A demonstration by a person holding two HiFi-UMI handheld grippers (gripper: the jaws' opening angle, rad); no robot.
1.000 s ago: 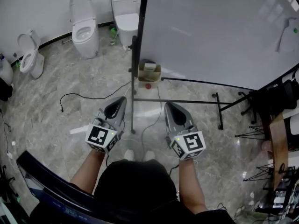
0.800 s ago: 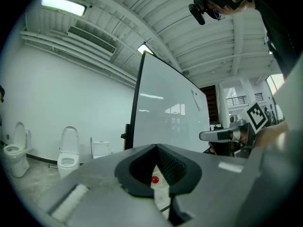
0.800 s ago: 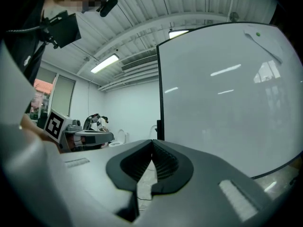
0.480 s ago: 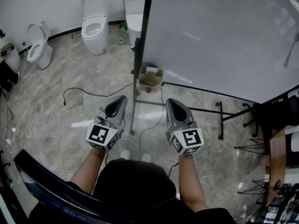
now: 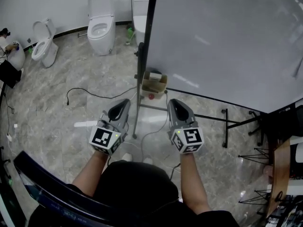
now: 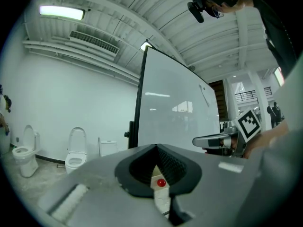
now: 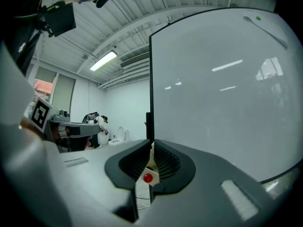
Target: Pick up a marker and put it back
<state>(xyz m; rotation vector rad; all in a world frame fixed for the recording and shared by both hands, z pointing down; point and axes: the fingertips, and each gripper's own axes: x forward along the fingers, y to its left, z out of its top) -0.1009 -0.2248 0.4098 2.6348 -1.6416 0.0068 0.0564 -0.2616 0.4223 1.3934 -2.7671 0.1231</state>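
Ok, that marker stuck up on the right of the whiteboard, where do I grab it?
Probably mid-barrel on the marker, coming straight at the whiteboard face. It lies slanted and flat against the board, so only its two long sides look free to pinch.

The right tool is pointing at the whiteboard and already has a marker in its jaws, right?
Not quite. The right tool is empty: the right gripper view shows its jaws a sliver apart, having just been opening, with nothing between them. It does point at the whiteboard, as you say.
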